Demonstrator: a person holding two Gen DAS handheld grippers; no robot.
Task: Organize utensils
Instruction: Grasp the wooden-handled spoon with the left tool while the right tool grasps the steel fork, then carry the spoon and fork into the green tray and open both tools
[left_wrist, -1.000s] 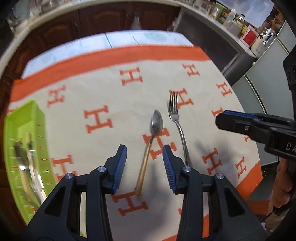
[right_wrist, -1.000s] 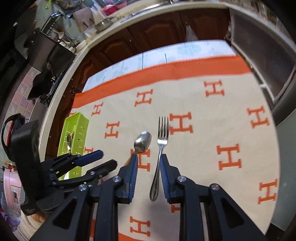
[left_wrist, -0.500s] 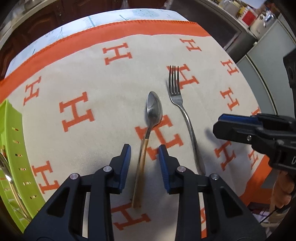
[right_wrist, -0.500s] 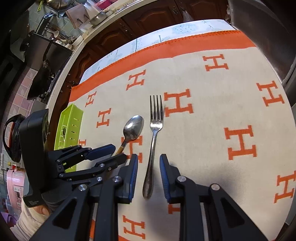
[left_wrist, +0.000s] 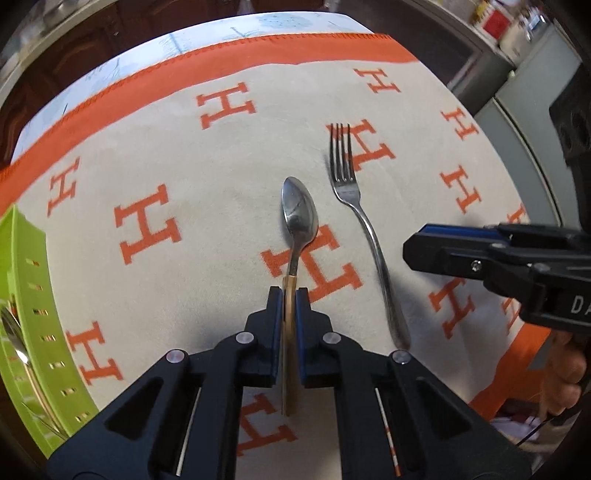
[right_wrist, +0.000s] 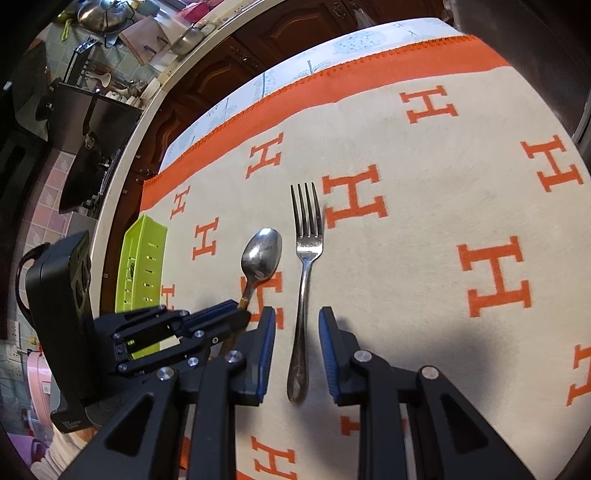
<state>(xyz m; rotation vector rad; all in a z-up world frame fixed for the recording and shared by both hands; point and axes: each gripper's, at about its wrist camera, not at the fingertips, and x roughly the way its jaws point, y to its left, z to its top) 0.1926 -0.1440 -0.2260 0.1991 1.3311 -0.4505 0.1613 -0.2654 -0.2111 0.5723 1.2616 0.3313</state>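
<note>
Left gripper (left_wrist: 290, 295) clenched on the wooden handle of the spoon (left_wrist: 299, 214), lying on the cloth (left_wrist: 207, 177). Right gripper (right_wrist: 297, 325) spread wide, straddling the fork (right_wrist: 304, 258) beside it. Green tray (left_wrist: 26, 280) far left.

Left claw (left_wrist: 290, 295) pinched tight, right claw (right_wrist: 297, 314) spread wide, both low, side by side.

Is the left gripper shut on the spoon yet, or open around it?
Shut on it. The left gripper has both blue pads pressed against the spoon at its wooden handle, with no gap visible either side.
</note>
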